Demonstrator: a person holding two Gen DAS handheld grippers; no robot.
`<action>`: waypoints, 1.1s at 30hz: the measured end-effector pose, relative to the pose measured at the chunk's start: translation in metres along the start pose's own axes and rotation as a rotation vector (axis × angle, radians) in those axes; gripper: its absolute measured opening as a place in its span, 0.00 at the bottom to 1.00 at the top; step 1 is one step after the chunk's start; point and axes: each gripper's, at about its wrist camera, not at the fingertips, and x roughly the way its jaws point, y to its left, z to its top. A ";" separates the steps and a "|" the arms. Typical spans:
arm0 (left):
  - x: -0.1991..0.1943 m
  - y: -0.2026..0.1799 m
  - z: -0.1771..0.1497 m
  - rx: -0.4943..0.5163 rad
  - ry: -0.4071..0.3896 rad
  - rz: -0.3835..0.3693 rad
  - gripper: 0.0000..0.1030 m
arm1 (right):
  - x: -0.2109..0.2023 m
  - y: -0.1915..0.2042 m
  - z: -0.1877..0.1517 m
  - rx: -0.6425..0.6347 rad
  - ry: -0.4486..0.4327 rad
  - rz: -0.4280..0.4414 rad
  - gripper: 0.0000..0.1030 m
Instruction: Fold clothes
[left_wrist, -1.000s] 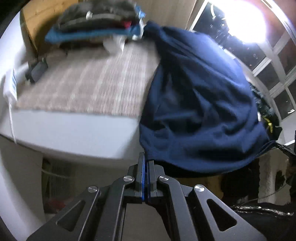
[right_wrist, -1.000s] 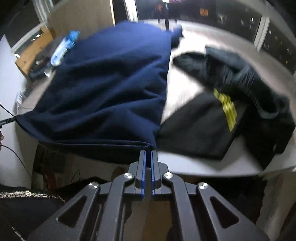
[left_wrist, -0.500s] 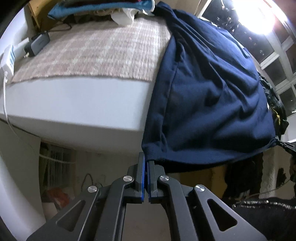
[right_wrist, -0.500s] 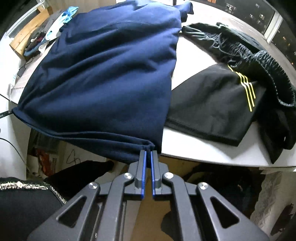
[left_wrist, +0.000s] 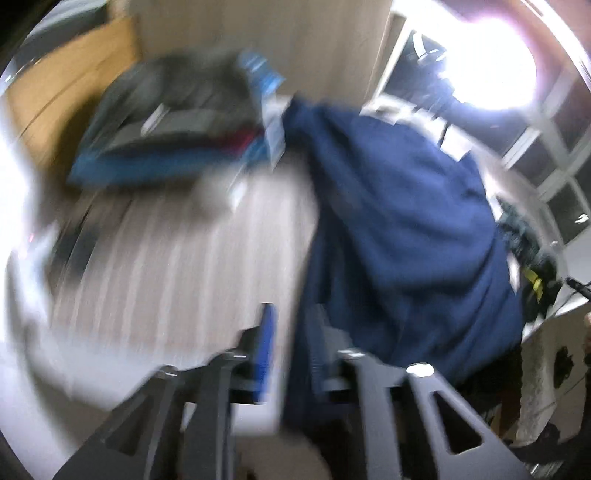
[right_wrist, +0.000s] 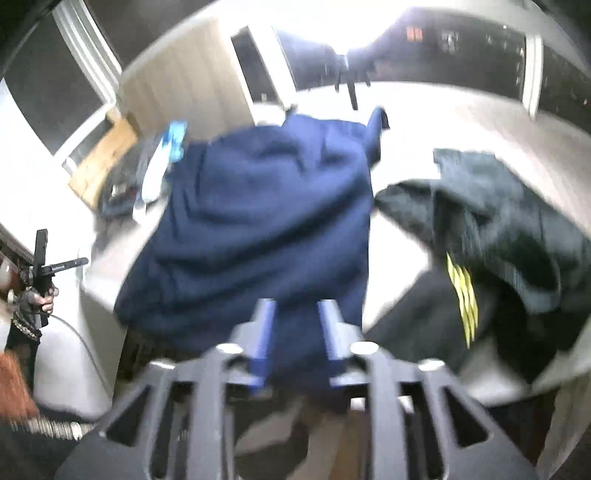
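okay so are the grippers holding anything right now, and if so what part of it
Nothing is firmly held. Both the left gripper and right gripper are opening over the navy garment's near hem; cloth shows between the jaws, unpinched.

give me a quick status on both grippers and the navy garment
Left gripper and right gripper jaws opening, nothing pinched. Navy garment slumped on the table, hem over the edge. Black clothes beside it, apart.

Both wrist views look steeply down, apparently close, sharing the navy garment (left_wrist: 402, 229).

Rumpled navy garment (right_wrist: 258, 229) on table
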 end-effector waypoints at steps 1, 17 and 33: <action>0.016 -0.005 0.027 0.000 -0.007 -0.013 0.36 | 0.011 0.004 0.017 -0.008 -0.013 0.012 0.34; 0.228 0.017 0.180 -0.174 0.167 -0.120 0.36 | 0.197 -0.098 0.172 0.349 0.044 -0.125 0.35; 0.184 0.008 0.191 -0.161 -0.096 0.003 0.02 | 0.270 -0.119 0.204 0.259 0.064 -0.084 0.03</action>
